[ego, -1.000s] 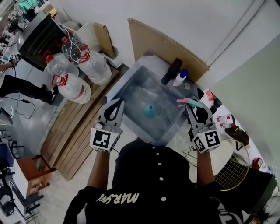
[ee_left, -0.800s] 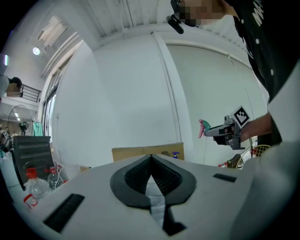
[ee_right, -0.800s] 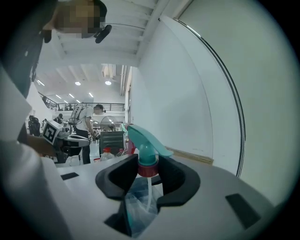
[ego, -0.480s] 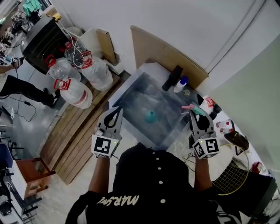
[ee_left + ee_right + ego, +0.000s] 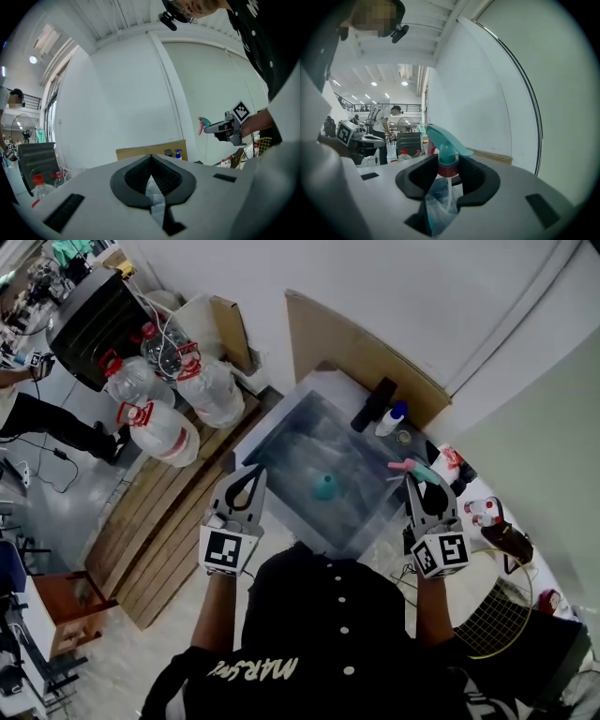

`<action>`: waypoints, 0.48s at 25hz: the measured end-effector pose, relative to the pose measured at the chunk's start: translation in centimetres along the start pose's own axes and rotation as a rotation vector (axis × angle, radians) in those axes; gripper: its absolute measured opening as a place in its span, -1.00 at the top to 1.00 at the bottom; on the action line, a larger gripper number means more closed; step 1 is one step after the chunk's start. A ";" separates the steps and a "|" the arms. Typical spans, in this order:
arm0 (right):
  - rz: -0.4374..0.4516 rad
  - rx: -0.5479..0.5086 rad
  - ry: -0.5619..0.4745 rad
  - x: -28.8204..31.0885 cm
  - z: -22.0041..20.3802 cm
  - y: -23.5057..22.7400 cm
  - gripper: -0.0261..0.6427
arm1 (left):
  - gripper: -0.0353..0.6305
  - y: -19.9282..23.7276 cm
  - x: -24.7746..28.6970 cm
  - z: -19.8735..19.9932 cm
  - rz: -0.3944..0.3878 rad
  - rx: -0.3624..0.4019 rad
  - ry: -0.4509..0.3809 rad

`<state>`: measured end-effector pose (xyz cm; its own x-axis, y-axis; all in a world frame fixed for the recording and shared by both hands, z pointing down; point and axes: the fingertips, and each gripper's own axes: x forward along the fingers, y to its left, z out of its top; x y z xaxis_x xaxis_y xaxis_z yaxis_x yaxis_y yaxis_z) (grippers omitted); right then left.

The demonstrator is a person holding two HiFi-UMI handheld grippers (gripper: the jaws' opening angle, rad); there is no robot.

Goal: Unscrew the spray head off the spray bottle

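Note:
My right gripper [image 5: 418,480] is shut on the red collar of a teal spray head [image 5: 415,468] with a pink trigger. It holds the head in the air over the right rim of a clear plastic bin [image 5: 281,442]. In the right gripper view the spray head [image 5: 443,151] stands upright between the pads and its thin dip tube hangs free below. A teal bottle [image 5: 324,487] sits inside the bin, apart from both grippers. My left gripper [image 5: 250,474] hovers at the bin's left side, shut [image 5: 151,158] with nothing in it.
Large water jugs [image 5: 155,423] with red handles stand on the wooden floor at left. A cardboard panel [image 5: 347,343] leans on the wall behind the bin. A white bottle with a blue cap [image 5: 391,418], small red-capped bottles [image 5: 483,510] and a racket [image 5: 497,615] lie at right.
Both grippers have stayed almost where they were, and the right one still holds the spray head. Only the head view has shifted slightly.

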<state>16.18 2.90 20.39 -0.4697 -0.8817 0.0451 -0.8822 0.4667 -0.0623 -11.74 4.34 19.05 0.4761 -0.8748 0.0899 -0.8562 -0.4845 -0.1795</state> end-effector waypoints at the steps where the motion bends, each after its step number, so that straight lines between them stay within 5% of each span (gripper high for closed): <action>1: 0.000 0.001 0.000 0.1 0.0 0.0 0.47 | 0.82 0.0 0.0 -0.1 0.000 -0.003 0.003; 12: 0.017 -0.013 0.011 0.9 -0.5 0.4 0.47 | 0.82 0.0 0.9 -0.3 -0.004 -0.003 -0.002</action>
<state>15.43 2.32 20.92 -0.4850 -0.8728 0.0552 -0.8743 0.4827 -0.0505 -11.39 3.58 19.42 0.4799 -0.8728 0.0886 -0.8549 -0.4880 -0.1764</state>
